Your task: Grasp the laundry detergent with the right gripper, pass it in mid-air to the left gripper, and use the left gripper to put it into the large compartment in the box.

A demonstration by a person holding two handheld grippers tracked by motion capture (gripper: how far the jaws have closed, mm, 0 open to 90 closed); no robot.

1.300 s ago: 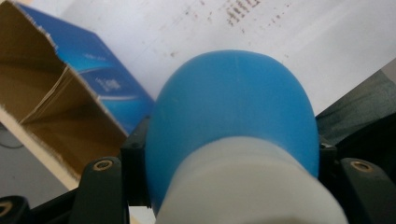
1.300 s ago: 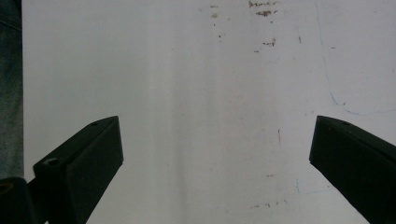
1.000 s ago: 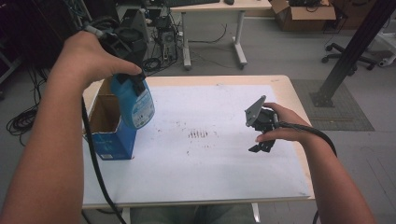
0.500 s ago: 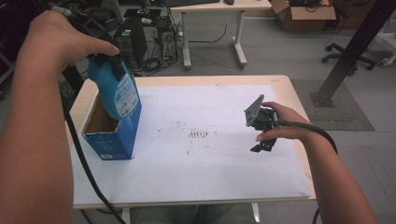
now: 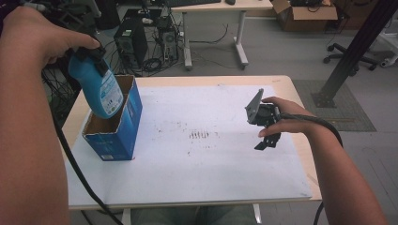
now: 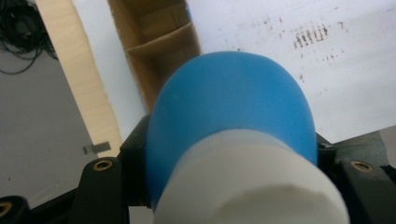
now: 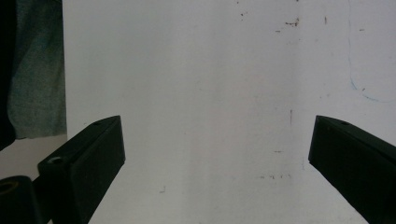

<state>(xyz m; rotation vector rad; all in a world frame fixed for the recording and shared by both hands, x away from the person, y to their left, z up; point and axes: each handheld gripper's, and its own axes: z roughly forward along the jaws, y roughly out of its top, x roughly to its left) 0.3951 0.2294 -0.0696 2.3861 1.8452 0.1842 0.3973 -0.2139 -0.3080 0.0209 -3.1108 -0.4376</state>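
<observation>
The table (image 5: 291, 89), pale wood at its rim, fills the middle of the high view, and a white sheet (image 5: 211, 154) covers most of its top, with a patch of small dark marks (image 5: 201, 135) near the centre of the frame. At the left of that view an open cardboard box (image 5: 123, 126) with blue printed sides stands on the sheet, its brown inside showing from above; in the left gripper view the same box (image 6: 154, 42) appears at the upper middle with an inner flap crossing it. A blue bottle (image 5: 99, 89) with a label hangs tilted in the upper left of the high view, its lower end over and partly inside the box's open top. The left gripper (image 5: 91, 54) holds it near the neck, jaws closed against it; in the left gripper view the bottle (image 6: 229, 116) bulges large across the centre, a white band on it at the lower edge, black jaws pressed to both of its sides. At the right of the high view the right gripper (image 5: 267, 129) is held in a hand just above the sheet, well apart from the box. In the right gripper view its jaws stand spread wide over bare white sheet (image 7: 210, 93), with nothing between them.
</observation>
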